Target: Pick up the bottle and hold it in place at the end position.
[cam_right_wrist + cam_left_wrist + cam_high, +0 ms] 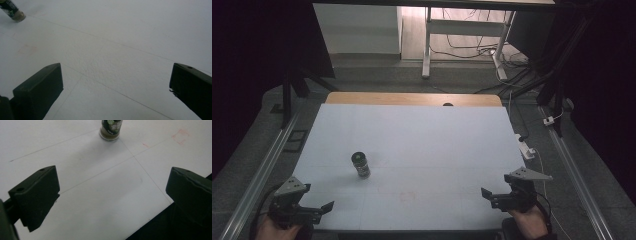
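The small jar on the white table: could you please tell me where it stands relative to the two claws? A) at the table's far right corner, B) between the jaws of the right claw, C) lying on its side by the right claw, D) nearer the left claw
D: the small jar stands upright on the white table, near the left claw and far from the right claw, touching neither.

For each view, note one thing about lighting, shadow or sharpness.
High view: dim surroundings, the white table brightest. Left gripper view: the small jar casts a soft shadow leftward; near fingers slightly soft. Right gripper view: flat, even light, faint creases in the table sheet.
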The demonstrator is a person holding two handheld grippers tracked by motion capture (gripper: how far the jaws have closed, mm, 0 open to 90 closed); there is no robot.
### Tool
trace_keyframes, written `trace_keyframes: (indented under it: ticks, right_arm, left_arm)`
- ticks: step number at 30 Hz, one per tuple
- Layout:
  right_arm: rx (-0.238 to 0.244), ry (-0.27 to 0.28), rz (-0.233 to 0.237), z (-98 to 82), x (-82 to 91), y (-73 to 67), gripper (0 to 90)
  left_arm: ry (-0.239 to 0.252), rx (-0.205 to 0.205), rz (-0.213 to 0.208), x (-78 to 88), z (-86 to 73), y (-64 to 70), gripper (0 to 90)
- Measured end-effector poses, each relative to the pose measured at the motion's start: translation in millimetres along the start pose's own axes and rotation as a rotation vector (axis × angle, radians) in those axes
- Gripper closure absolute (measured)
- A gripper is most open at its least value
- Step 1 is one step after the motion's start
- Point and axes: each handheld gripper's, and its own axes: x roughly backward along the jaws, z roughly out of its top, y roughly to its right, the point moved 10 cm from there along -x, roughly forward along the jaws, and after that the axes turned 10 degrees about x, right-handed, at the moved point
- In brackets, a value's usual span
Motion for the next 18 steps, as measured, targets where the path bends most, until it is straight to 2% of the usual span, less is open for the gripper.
trace_keyframes:
  ticks: [1, 5, 13, 18]
  right_arm:
    - [-0.005, -0.001, 0.003, -0.3, 0.2, 0.2, 0.0]
    - [-0.021, -0.004, 0.003, -1.0, 1.2, 0.7, 0.0]
    - [0.044, -0.055, 0.035, -5.0, -1.6, -7.2, 1.0]
    - [0.051, -0.066, 0.035, -6.8, -2.4, -7.5, 0.6]
  left_arm:
    - [0.018, 0.006, -0.007, 0.7, 2.1, 0.0, 0.0]
    - [0.007, 0.013, 0.002, -0.7, 1.4, -0.7, 0.0]
    - [-0.014, 0.022, 0.020, -2.9, 0.3, -2.3, 0.0]
    - [-0.016, 0.041, 0.020, -4.4, 2.1, -3.9, 0.0]
